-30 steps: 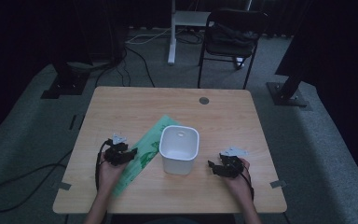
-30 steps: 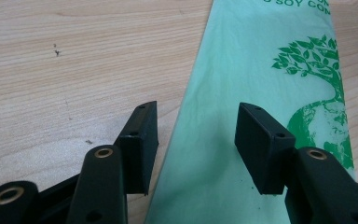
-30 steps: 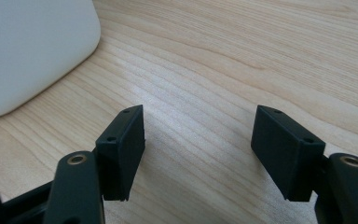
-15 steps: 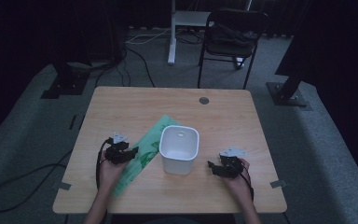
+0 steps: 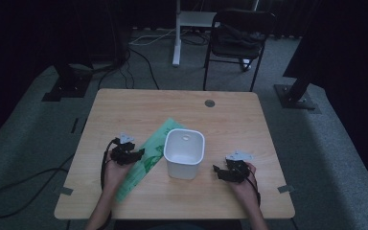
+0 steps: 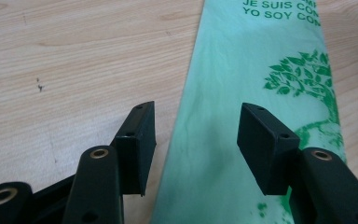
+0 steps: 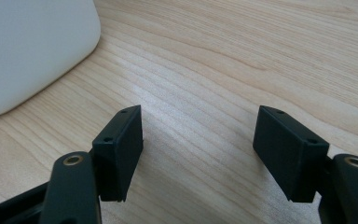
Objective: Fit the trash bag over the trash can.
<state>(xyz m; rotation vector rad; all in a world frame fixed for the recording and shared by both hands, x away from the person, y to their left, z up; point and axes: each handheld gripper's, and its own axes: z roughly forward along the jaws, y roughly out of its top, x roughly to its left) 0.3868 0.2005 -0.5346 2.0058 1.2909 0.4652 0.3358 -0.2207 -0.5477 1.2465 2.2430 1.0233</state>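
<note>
A flat green plastic bag (image 5: 154, 143) with a printed tree and lettering lies slantwise on the wooden table (image 5: 139, 108), left of a white square bin (image 5: 182, 168) that stands upright. My left gripper (image 5: 137, 154) rests at the bag's left edge. In the left gripper view the bag (image 6: 247, 70) runs between the jaws, and the left gripper (image 6: 196, 135) is open, its pads apart from the film. My right gripper (image 5: 217, 171) lies on bare wood to the right of the bin. It (image 7: 198, 144) is open with nothing between the jaws, and the bin's wall (image 7: 28, 46) is at upper left.
A small grey disc (image 5: 210, 103) is set in the table's far side. Tape tabs (image 5: 285, 189) mark the table's side edges. A black chair (image 5: 237, 36) and a white post (image 5: 176, 33) stand on the carpet beyond the table. A cable (image 5: 19, 191) trails off to the left.
</note>
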